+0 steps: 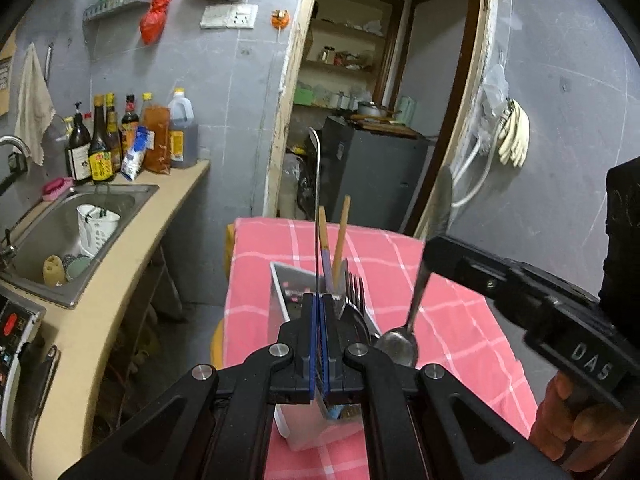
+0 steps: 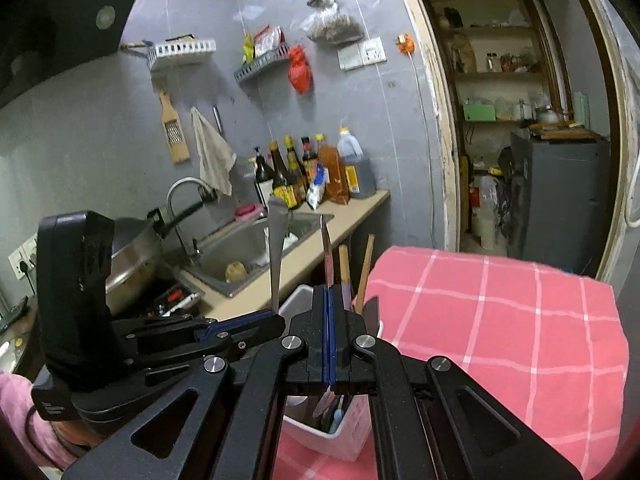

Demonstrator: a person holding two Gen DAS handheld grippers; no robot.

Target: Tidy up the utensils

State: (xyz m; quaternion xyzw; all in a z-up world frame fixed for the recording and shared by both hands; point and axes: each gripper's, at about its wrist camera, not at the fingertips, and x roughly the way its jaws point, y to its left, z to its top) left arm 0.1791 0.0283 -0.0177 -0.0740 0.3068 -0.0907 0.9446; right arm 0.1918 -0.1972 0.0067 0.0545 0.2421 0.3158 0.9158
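Note:
My left gripper [image 1: 319,300] is shut on a thin metal utensil handle [image 1: 317,200] that stands upright above a white utensil holder [image 1: 288,304] on the pink checked tablecloth [image 1: 460,320]. The holder has wooden chopsticks [image 1: 341,236] and a fork [image 1: 355,288] in it. My right gripper [image 2: 329,292] is shut on a metal spoon [image 2: 326,256]; in the left wrist view the spoon [image 1: 400,344] hangs bowl down just right of the holder. The holder also shows in the right wrist view [image 2: 340,436], directly below my right gripper. The left gripper [image 2: 276,314] shows there holding its utensil [image 2: 276,248].
A counter with a steel sink [image 1: 80,232] runs along the left, with sauce bottles [image 1: 120,140] at its back. A white cup [image 1: 96,224] sits in the sink. A doorway [image 1: 380,100] to a pantry lies behind the table. A wok [image 2: 132,260] sits on a stove.

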